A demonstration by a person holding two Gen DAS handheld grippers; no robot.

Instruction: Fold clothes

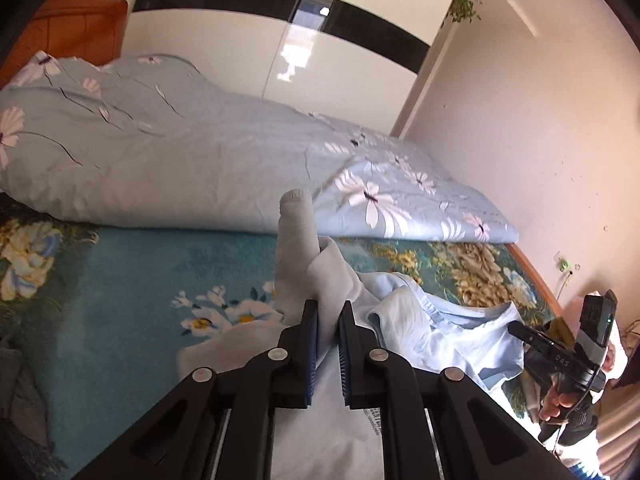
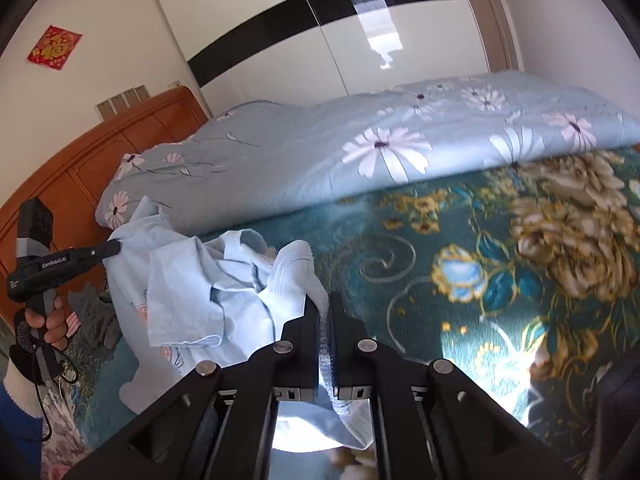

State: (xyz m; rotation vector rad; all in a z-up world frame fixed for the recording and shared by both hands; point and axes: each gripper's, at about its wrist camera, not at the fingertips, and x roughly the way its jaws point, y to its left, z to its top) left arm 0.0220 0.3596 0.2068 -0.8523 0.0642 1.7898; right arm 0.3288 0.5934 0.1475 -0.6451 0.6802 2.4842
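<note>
We see a bed (image 2: 420,264) covered by a teal plush blanket (image 1: 140,264) with a floral print. A light blue duvet (image 1: 192,168) with white daisy flowers lies bunched along the far side of the blanket. A pale blue T-shirt (image 2: 192,292) rests partly on the blanket near the front edge. An orange-brown wooden headboard (image 2: 132,148) stands at one end of the bed.

White letters "DAS" stand on the black body of the right tool (image 1: 516,326), seen from the left wrist. The left tool (image 2: 116,246) bears "GenRobot.AI". Print on the shirt (image 1: 372,420) is illegible.
</note>
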